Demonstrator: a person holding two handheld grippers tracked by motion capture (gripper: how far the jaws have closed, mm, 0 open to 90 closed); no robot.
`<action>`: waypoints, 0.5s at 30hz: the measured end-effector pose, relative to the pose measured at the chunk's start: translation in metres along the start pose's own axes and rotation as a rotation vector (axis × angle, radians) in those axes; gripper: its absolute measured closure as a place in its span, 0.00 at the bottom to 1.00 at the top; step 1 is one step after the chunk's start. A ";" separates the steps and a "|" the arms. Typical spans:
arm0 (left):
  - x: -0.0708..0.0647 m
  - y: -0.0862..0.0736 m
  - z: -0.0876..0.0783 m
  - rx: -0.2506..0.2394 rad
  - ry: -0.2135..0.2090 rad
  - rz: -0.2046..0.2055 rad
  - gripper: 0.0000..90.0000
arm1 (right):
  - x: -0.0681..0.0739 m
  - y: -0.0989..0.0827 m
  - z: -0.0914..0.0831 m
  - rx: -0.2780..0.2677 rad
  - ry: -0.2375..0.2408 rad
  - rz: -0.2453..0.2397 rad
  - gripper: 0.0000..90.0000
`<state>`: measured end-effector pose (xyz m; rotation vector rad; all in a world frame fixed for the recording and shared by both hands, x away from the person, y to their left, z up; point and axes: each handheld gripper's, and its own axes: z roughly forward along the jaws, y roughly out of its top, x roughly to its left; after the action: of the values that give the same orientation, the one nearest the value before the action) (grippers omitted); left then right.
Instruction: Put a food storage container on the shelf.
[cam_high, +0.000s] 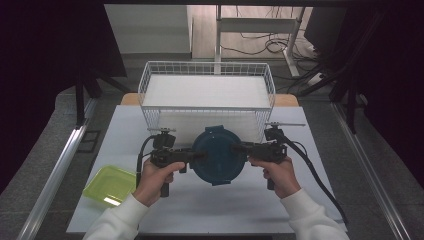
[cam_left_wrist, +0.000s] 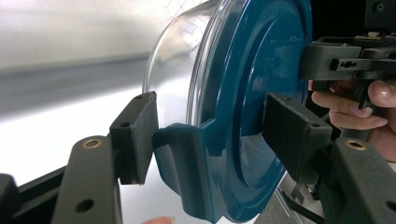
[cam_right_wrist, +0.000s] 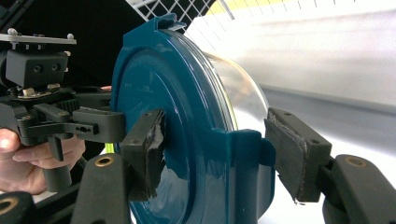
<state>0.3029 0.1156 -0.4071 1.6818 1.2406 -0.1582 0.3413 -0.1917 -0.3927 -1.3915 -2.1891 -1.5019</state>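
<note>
A round clear container with a dark teal clip-on lid (cam_high: 218, 155) hangs above the white table, just in front of the wire basket, lid up. My left gripper (cam_high: 200, 156) clamps its left edge and my right gripper (cam_high: 239, 148) its right edge. In the left gripper view my left gripper (cam_left_wrist: 215, 140) has one pad against a lid latch (cam_left_wrist: 180, 158) and the other on the lid's top. In the right gripper view my right gripper (cam_right_wrist: 219, 154) pinches the opposite latch (cam_right_wrist: 247, 163) the same way.
A white wire basket (cam_high: 150, 85) lined with a white sheet stands at the table's far side, close behind the container. A lime green shallow tray (cam_high: 110, 185) lies at the table's front left. The bare white tabletop (cam_high: 210, 210) stretches under my hands.
</note>
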 end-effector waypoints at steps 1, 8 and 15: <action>0.000 0.000 0.000 0.000 0.000 0.000 0.41 | 0.000 0.000 0.000 0.000 0.000 0.000 0.43; -0.005 0.020 -0.009 -0.038 0.001 0.018 0.41 | 0.008 0.018 -0.003 -0.030 0.005 -0.017 0.43; -0.012 0.041 -0.016 -0.074 0.004 0.030 0.41 | 0.014 0.039 -0.008 -0.062 0.012 -0.035 0.43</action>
<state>0.3223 0.1207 -0.3662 1.6362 1.2096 -0.0894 0.3596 -0.1869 -0.3548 -1.3658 -2.1886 -1.5991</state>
